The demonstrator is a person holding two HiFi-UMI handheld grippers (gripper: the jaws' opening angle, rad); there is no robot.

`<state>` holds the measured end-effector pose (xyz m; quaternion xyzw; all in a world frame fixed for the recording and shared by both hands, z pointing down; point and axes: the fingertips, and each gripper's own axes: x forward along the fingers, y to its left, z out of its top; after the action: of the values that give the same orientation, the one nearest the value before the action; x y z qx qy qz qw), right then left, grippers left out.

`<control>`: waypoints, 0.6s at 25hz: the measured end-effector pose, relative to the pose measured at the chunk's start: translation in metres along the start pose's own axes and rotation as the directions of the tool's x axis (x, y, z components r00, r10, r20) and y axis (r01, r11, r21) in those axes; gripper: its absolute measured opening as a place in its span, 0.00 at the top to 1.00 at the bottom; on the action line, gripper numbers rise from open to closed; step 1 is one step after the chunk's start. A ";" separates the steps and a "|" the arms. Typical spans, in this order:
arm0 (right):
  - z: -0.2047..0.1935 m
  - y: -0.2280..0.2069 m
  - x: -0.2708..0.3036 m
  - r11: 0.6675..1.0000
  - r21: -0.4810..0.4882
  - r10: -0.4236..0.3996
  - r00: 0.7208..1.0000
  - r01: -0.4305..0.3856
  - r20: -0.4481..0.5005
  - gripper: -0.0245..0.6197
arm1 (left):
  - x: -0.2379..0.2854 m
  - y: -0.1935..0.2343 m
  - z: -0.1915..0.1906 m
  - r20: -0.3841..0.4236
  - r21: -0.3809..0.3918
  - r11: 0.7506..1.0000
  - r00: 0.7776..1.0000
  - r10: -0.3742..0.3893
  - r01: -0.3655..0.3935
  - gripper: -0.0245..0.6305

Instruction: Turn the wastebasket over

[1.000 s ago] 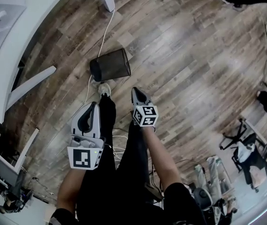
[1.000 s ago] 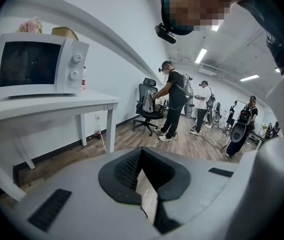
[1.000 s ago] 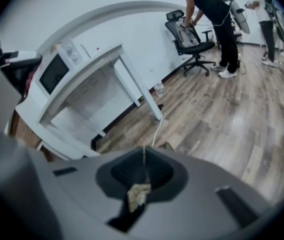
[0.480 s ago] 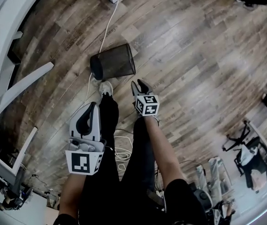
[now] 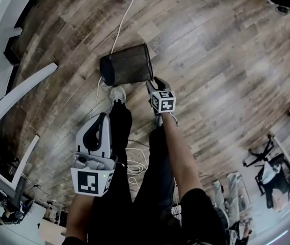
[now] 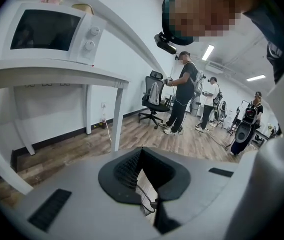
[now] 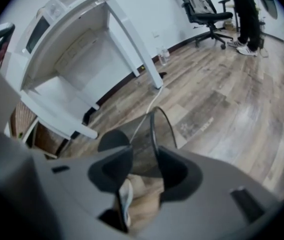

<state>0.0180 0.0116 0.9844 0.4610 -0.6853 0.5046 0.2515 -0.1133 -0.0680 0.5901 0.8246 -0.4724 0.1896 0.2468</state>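
Observation:
The black mesh wastebasket [image 5: 129,65] lies on its side on the wood floor, its closed end at the left and its open rim at the right. My right gripper [image 5: 153,83] points down at that rim with its jaws opening. In the right gripper view the thin rim of the wastebasket [image 7: 153,126] runs into the gap of the right gripper [image 7: 144,154], and the pads stand apart from it. My left gripper [image 5: 103,115] hangs back over the person's left leg, away from the basket. In its own view the tips of the left gripper [image 6: 142,150] meet, with nothing between them.
A white cable [image 5: 122,24] runs along the floor past the basket to a white table leg [image 5: 22,93]. The person's shoe [image 5: 116,93] stands just in front of the basket. A microwave [image 6: 57,31] sits on the white table. Standing people [image 6: 184,91] and an office chair [image 6: 154,96] are further off.
Both grippers have sunk toward the floor. The right one went from shut to open and reached the basket's rim. The left one stayed shut over the leg.

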 end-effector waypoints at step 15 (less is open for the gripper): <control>-0.013 -0.018 0.046 0.998 -0.053 0.031 0.997 -0.035 -0.069 0.70 | 0.005 0.026 -0.016 0.006 -0.025 0.999 0.999 0.037 -0.037 0.91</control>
<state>0.0112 0.0053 1.0348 0.4252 -0.6971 0.5054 0.2789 -0.1344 -0.0731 0.6121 0.8131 -0.4910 0.1854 0.2519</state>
